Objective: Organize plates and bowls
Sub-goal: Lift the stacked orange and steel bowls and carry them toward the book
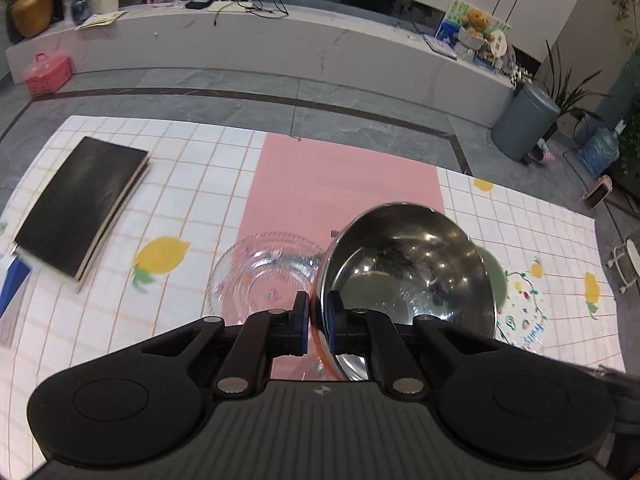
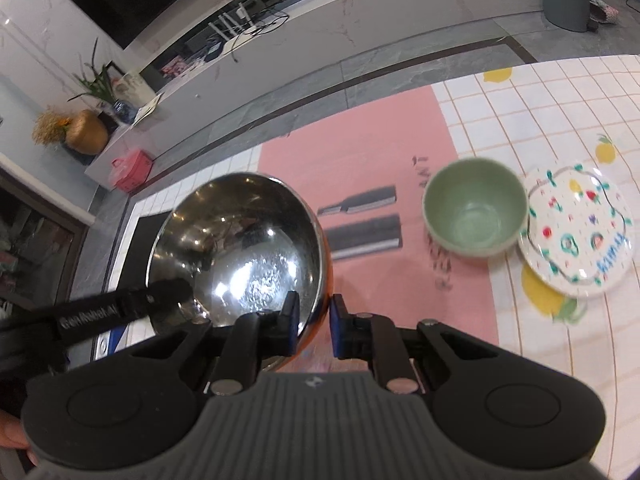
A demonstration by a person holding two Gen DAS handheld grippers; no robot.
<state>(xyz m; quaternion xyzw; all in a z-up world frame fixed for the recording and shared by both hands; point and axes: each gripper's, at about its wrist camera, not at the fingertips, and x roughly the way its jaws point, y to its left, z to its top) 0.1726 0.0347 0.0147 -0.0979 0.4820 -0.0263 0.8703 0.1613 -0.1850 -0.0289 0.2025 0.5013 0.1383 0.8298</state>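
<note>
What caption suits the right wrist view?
Both tools grip the steel bowl by its rim; green bowl and painted plate wait.

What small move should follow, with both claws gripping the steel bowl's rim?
Probably carry the steel bowl toward the green bowl and lower it nearby. The left claw and right claw each pinch its rim, it looks lifted and tilted, and the glass bowl sits below.

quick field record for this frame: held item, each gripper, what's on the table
held item: steel bowl, tilted, lifted off the table
left gripper: shut on the bowl's rim
right gripper: shut on the opposite rim
glass bowl: on the pink mat, beside the steel bowl
green bowl: upright on the mat, empty
painted plate: next to the green bowl
black book: on the tablecloth
</note>
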